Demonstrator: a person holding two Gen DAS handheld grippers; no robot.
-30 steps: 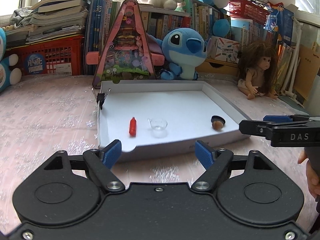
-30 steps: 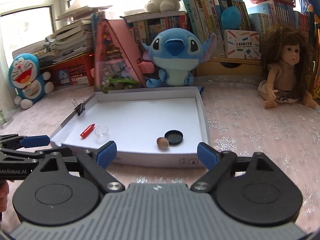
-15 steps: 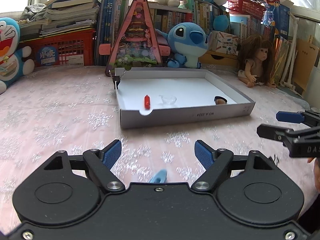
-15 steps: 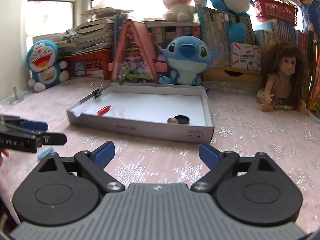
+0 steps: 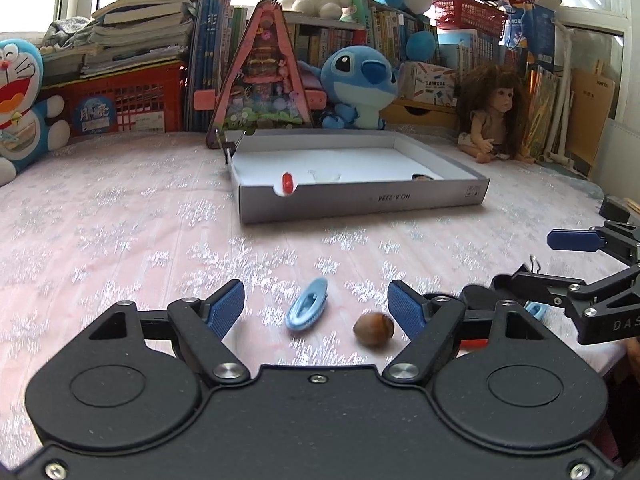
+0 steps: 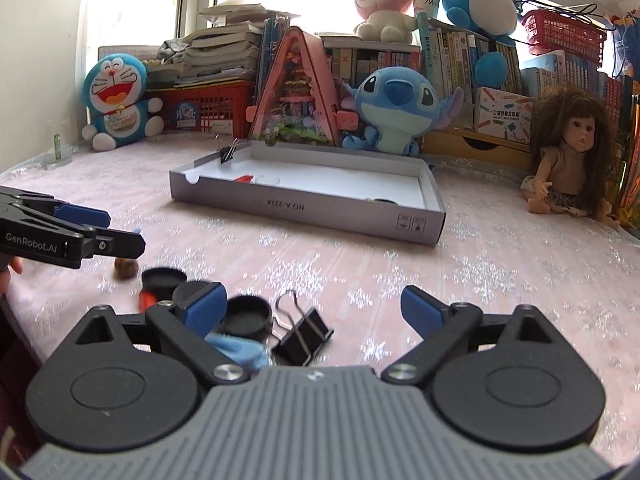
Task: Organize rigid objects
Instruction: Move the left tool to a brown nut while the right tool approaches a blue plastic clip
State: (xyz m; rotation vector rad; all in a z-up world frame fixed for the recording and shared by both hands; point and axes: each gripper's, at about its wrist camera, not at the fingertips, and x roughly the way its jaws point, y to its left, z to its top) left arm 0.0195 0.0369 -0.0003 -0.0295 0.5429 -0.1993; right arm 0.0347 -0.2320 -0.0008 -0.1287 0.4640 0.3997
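Fingers apart on both grippers, holding nothing. Few pieces in the box; nut, clip, caps waiting outside.

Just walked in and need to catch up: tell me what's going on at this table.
A person holds two tongs over a pink tablecloth, sorting small items into a shallow white box. Both are open and empty. The left tongs hover over a blue clip and a nut. The right tongs hover over a black binder clip and black caps. The box already holds a red piece and a clear dish.
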